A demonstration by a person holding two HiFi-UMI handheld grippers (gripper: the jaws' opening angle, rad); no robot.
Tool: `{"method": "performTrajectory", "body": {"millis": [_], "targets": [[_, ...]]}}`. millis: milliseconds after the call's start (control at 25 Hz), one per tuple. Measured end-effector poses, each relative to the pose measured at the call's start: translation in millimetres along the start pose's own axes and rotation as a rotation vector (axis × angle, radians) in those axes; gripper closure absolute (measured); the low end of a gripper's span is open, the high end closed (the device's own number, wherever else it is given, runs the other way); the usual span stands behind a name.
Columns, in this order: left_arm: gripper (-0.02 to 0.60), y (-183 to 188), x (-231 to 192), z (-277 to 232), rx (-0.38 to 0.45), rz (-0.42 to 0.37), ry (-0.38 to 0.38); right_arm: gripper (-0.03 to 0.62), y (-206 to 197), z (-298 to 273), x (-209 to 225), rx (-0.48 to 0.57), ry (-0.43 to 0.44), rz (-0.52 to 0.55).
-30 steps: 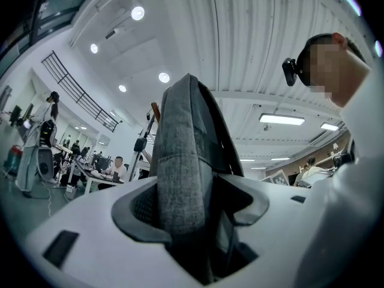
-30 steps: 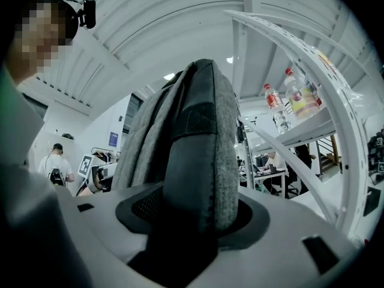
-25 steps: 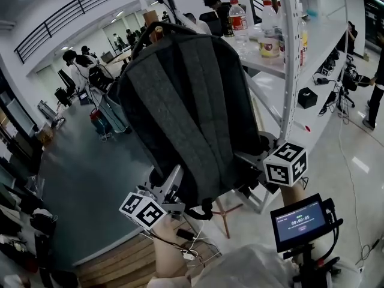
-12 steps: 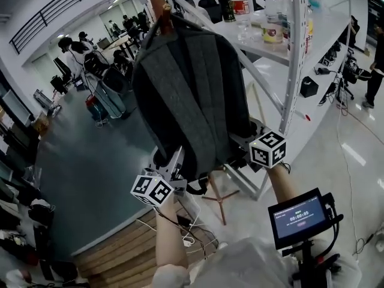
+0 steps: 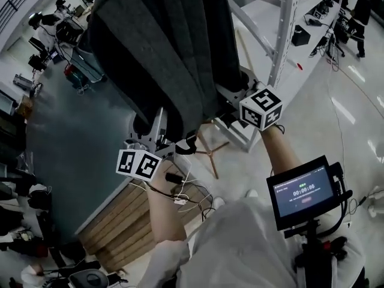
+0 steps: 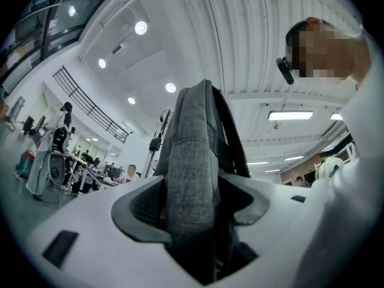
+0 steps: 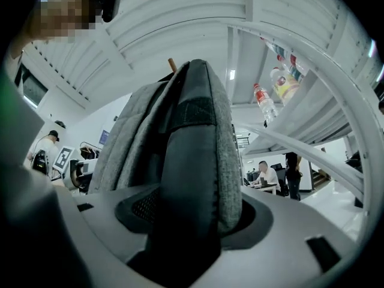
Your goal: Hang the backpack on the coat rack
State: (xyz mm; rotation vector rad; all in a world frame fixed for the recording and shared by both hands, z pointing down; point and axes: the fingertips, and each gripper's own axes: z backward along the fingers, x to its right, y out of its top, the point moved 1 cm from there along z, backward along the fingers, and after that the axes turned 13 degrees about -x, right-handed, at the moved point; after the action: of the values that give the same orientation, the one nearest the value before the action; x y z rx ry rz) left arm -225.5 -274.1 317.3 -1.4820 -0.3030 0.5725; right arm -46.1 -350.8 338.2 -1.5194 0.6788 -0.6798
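**Colleague:** What has changed since half a second ago?

**Me:** I have brought the backpack higher and closer. In the head view its top now goes out of the upper edge. The wooden tip of the coat rack, which I could see above it before, is no longer in that view. Both tongs also sit higher in the picture than before.

**Colleague:** And how are the tongs?

**Me:** The left tongs are clenched on the lower left part of the backpack. In the left gripper view a fold of grey fabric with a black strap stands between the two jaws and fills the gap. The right tongs are grasping the lower right side. In the right gripper view a dark padded edge and grey fabric are pressed between the jaws.

**Colleague:** Where is the backpack now?

**Me:** It is upright in the air, carried from below by both tongs, with its grey panel toward me. It is just beside the white shelf. In the right gripper view the rack's wooden tip shows just above the top of the backpack, but I cannot tell if they touch. Thin wooden legs stand on the floor below the backpack. Bottles stand on the shelf, and a small screen sits near my right arm.
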Motion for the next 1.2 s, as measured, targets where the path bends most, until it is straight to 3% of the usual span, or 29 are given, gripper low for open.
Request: {"method": "performTrajectory", "body": {"millis": [160,280,360,400,440,480,560,640,760,920,960,1040,1200], "targets": [[0.305,1.4,5.1,22.1,0.014,-0.076,0.165,0.327,-3.9,1.6,-9.8,0.008,-0.011,-0.025],[0.305,4.1,11.7,57.8,0.077,-0.130,0.440,0.326,-4.8,-3.9,-21.1,0.017,0.056,-0.062],[0.308,7.4,36.5,81.0,0.148,-0.282,0.636,0.325,-9.9,-2.2,-26.8,0.018,0.074,-0.073],[0.318,11.2,56.3,86.1,0.184,-0.399,0.682,0.325,-12.5,-0.7,-28.6,0.022,0.068,-0.072],[0.330,14.6,77.6,84.2,0.212,-0.514,0.676,0.324,-14.5,0.6,-29.7,0.029,0.056,-0.069],[0.341,15.1,96.6,75.0,0.216,-0.604,0.622,0.324,-15.9,1.9,-30.1,0.040,0.041,-0.064],[0.347,4.8,115.4,44.3,0.139,-0.667,0.468,0.319,-18.2,6.1,-30.4,0.069,0.014,-0.057],[0.362,-8.9,105.5,18.6,0.040,-0.644,0.426,0.304,-21.2,11.5,-29.6,0.104,-0.009,-0.060],[0.368,-19.9,78.0,0.0,-0.065,-0.660,0.527,0.299,-24.7,21.9,-32.2,0.152,-0.015,-0.077],[0.379,-23.6,60.1,-7.0,-0.064,-0.447,0.471,0.300,-15.1,64.5,-32.1,0.310,0.005,-0.136],[0.385,-24.4,57.0,-8.1,-0.066,-0.420,0.466,0.301,-9.5,82.0,-30.7,0.378,0.001,-0.158],[0.390,-26.8,55.2,-10.2,-0.085,-0.436,0.476,0.301,0.1,112.4,-28.8,0.465,-0.020,-0.187],[0.390,-35.7,58.7,-11.3,-0.126,-0.405,0.403,0.306,15.9,132.8,-34.8,0.370,-0.071,-0.066]]}}
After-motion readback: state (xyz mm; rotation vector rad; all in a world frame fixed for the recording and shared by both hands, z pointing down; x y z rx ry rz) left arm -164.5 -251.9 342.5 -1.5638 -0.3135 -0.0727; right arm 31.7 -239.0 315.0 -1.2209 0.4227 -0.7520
